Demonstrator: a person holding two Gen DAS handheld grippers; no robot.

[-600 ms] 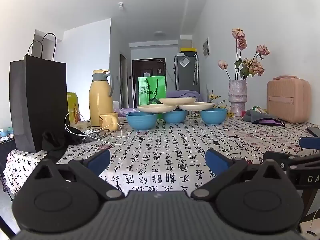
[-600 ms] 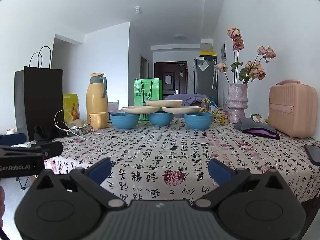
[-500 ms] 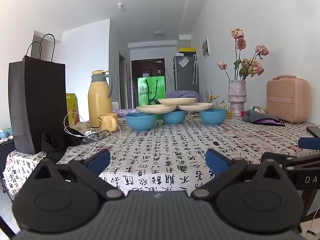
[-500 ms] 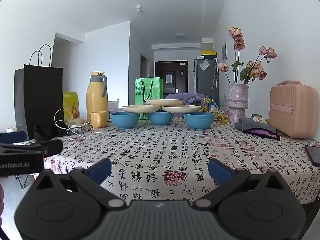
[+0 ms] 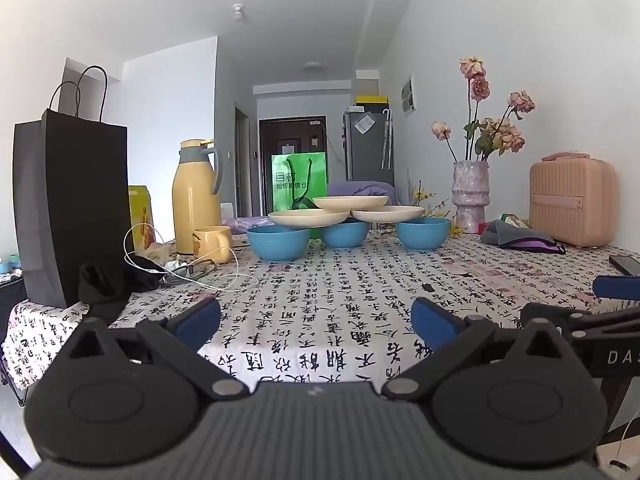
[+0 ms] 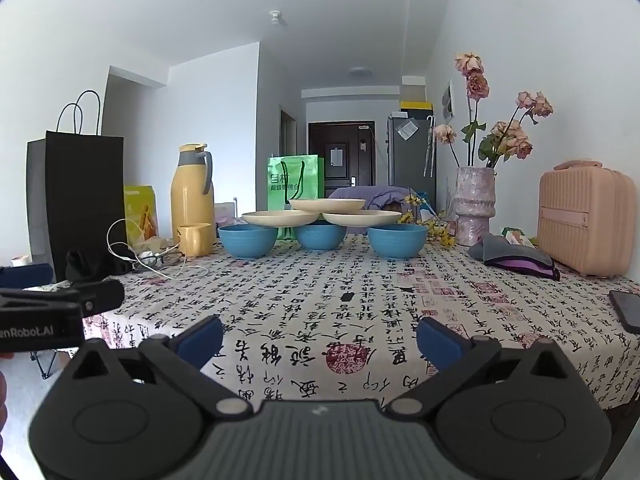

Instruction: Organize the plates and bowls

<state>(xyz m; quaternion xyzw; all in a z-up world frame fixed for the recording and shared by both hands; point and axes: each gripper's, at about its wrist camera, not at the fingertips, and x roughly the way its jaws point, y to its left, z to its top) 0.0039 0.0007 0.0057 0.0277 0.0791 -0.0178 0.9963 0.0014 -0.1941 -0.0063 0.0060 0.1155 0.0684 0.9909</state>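
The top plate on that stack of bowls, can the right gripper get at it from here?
Probably yes. The right gripper is open and empty, and only bare tablecloth lies between it and the top plate, which has nothing on it. It is still far back, at the table's other end.
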